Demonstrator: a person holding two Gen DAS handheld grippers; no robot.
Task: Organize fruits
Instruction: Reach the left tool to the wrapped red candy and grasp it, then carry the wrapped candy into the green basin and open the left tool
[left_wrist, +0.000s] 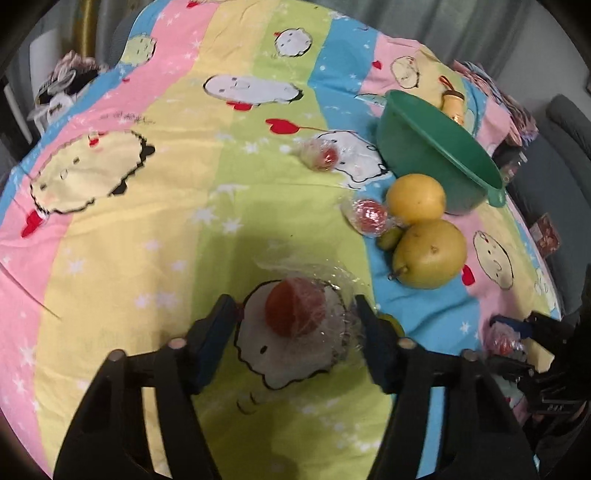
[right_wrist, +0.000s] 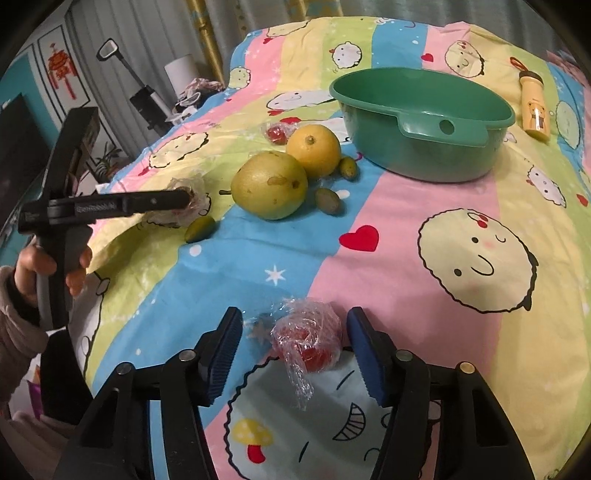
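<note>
**Straddling two wrapped red fruits, neither one gripped yet**

Taking the green basin (right_wrist: 424, 158) as landmark and looking, by size, first at the pear (right_wrist: 269, 188) and yellow citrus (right_wrist: 314, 149) just left of it: probably feeling heavy and firm, calling for wide jaws across the belly.

Straddling a wrapped red fruit (left_wrist: 295, 310) well left of the basin, beyond the pear, with the left gripper (left_wrist: 293, 304); jaws standing apart, pads not pressing.

Doing likewise with the right gripper (right_wrist: 294, 314) over another wrapped fruit (right_wrist: 310, 339) well in front of the basin; released, clear gaps either side.

Expecting both to be light, soft and slippery under crinkled film; squeezing gently across the round middle, not the loose tail.

Guessing the small green fruits (right_wrist: 327, 199) near the pear to be hard and prone to rolling.

Failing to see the basin's floor, or to identify the fruit under the film.
</note>
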